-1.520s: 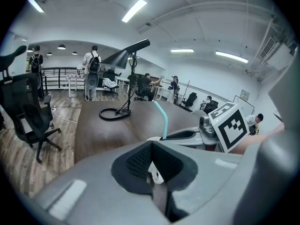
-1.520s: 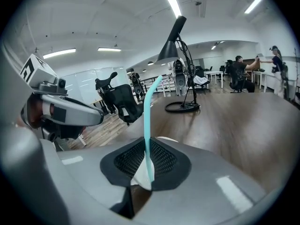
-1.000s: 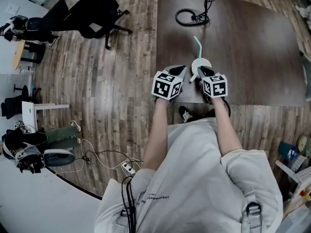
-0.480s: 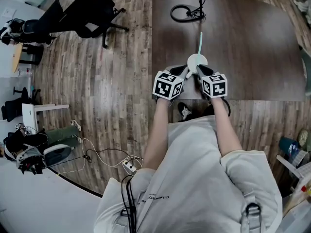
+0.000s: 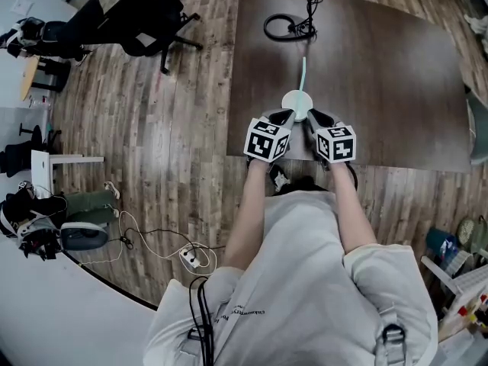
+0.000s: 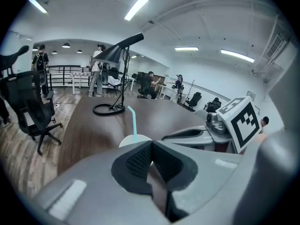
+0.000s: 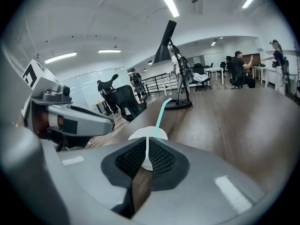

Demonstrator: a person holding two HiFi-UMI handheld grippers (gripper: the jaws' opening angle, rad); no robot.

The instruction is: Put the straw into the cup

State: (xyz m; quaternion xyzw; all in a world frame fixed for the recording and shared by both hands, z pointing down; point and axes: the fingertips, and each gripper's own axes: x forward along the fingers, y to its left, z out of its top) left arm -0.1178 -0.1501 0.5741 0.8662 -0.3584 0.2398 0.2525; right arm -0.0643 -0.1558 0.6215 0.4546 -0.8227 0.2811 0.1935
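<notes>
A white cup (image 5: 296, 104) stands near the front edge of the dark table (image 5: 381, 75), with a teal straw (image 5: 303, 75) rising out of it. My right gripper (image 5: 313, 117) is shut on the cup's near rim; the wall shows as a thin white line between the pads (image 7: 157, 158). The cup (image 7: 148, 133) and straw (image 7: 161, 111) sit just past those pads. My left gripper (image 5: 285, 117) is shut with nothing in it, its tip beside the cup's left side. In the left gripper view the cup (image 6: 136, 140) and straw (image 6: 132, 123) rise behind the closed left gripper (image 6: 150, 161).
A desk lamp's ring base and cable (image 5: 284, 27) lie at the table's far end. Black office chairs (image 5: 145, 21) stand on the wood floor to the left. The table's front edge (image 5: 305, 158) runs just under both grippers.
The cup and both grippers sit a little further left in the head view. The straw, which leaned left, now points almost straight away from me.
</notes>
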